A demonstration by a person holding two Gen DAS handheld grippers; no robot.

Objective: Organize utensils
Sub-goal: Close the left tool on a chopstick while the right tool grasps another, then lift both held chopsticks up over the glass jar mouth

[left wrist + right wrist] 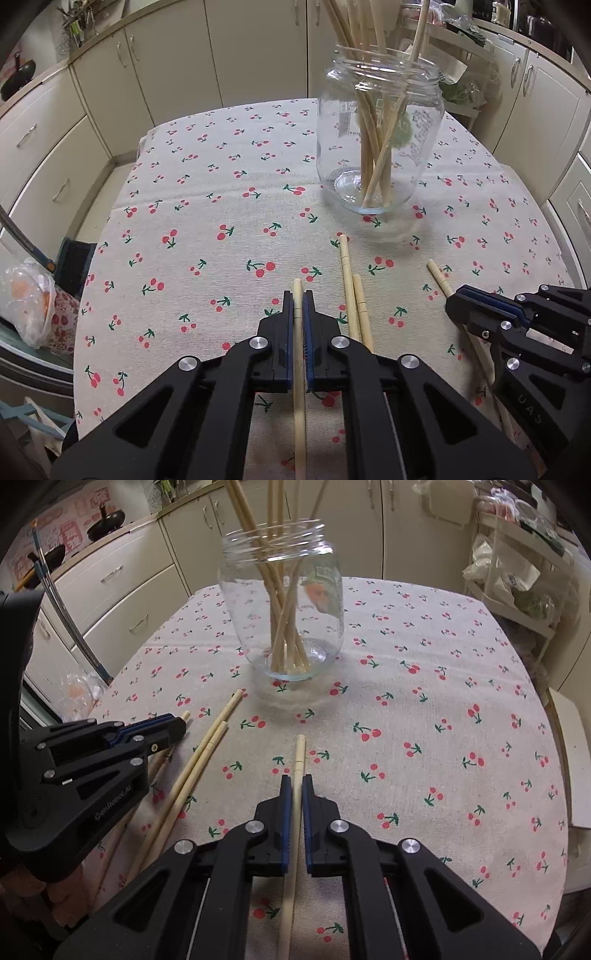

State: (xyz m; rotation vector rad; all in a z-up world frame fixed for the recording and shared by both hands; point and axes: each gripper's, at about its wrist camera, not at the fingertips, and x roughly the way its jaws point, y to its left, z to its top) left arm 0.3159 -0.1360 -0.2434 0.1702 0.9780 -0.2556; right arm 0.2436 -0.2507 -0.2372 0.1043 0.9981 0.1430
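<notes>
A clear glass jar (380,136) stands on the cherry-print tablecloth (207,206) and holds several wooden chopsticks; it also shows in the right wrist view (284,605). My left gripper (298,297) is shut on a chopstick (298,369) low over the cloth. My right gripper (295,781) is shut on another chopstick (293,830). Two loose chopsticks (352,295) lie side by side between the grippers, also seen in the right wrist view (192,775). The right gripper shows at the right of the left wrist view (456,299), the left gripper at the left of the right wrist view (181,725).
Cream kitchen cabinets (166,66) ring the table. A plastic bag with orange contents (29,299) sits off the table's left edge. A white rack with bags (517,572) stands at the far right. The cloth right of the jar (443,701) is bare.
</notes>
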